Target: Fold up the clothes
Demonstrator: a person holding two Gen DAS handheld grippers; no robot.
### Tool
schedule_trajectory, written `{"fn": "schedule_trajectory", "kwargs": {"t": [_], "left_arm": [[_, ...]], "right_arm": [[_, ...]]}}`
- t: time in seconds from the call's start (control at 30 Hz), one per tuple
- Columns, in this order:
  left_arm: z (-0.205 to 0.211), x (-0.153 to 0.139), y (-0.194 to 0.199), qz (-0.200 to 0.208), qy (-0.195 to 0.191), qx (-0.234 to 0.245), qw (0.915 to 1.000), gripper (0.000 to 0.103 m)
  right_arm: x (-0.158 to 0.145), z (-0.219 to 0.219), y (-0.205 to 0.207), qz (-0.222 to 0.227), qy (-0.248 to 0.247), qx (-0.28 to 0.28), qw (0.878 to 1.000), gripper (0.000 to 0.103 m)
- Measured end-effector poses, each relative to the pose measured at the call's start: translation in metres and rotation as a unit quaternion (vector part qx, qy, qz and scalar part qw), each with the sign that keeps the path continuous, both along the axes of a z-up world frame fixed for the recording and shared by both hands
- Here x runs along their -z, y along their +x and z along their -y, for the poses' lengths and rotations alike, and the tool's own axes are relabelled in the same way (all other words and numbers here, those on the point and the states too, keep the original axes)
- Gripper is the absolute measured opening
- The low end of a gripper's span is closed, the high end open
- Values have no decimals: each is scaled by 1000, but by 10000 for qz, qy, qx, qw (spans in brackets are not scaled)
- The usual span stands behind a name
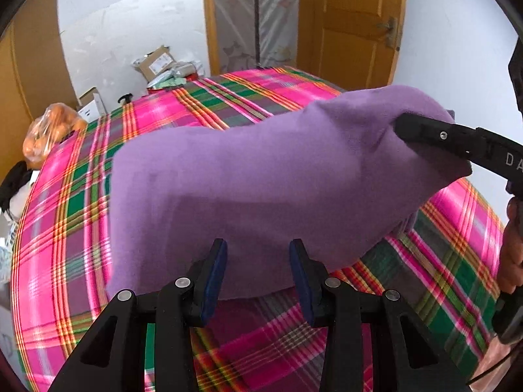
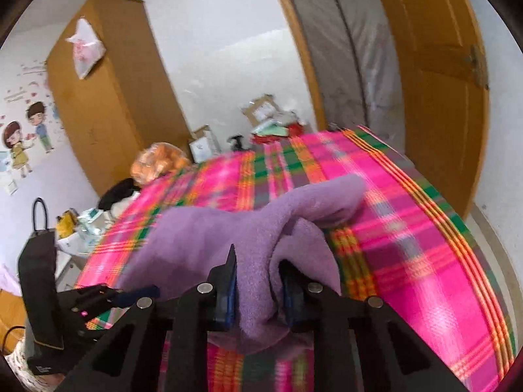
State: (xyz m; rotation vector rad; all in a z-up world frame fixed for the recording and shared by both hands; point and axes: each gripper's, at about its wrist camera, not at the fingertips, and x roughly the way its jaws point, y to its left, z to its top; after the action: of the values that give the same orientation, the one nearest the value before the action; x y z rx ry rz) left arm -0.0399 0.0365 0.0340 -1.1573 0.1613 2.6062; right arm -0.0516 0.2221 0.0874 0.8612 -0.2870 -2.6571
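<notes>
A purple fleece garment [image 1: 261, 176] lies on a bed covered by a pink and green plaid sheet [image 1: 65, 228]. Its right end is lifted off the sheet. My right gripper [image 2: 258, 271] is shut on a bunched fold of the garment [image 2: 202, 232]; in the left wrist view one of its fingers [image 1: 425, 130] enters from the right and pinches that raised end. My left gripper [image 1: 260, 251] is open at the garment's near edge, with nothing held between its blue pads. The right wrist view shows the left gripper [image 2: 130, 295] low on the left.
A plastic bag of orange items [image 1: 52, 130] sits at the bed's far left corner, with cardboard boxes [image 1: 153, 62] and parcels beyond. A wooden wardrobe [image 2: 108, 98] stands left and a wooden door [image 1: 353, 23] behind the bed. A hand [image 1: 510, 248] holds the right gripper.
</notes>
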Motion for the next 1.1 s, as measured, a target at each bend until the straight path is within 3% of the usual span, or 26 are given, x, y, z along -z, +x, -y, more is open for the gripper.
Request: {"fn": "schedule_trajectory", "kwargs": {"t": [0.27,0.5,1.1], "left_arm": [[43,-12,0,-104,328,-394,9986,41],[76,-19,4,-201,509,-672,9962,41],[167,-16,13,-202,719,-1482,9861,41]], "right_arm": [[-17,61,-1,-326,-6,-664,9973,22],[-18,104,-7,-329,-55,-1077,9936,22],[5,205,-20,145,-384,-2126,9763,22]]}}
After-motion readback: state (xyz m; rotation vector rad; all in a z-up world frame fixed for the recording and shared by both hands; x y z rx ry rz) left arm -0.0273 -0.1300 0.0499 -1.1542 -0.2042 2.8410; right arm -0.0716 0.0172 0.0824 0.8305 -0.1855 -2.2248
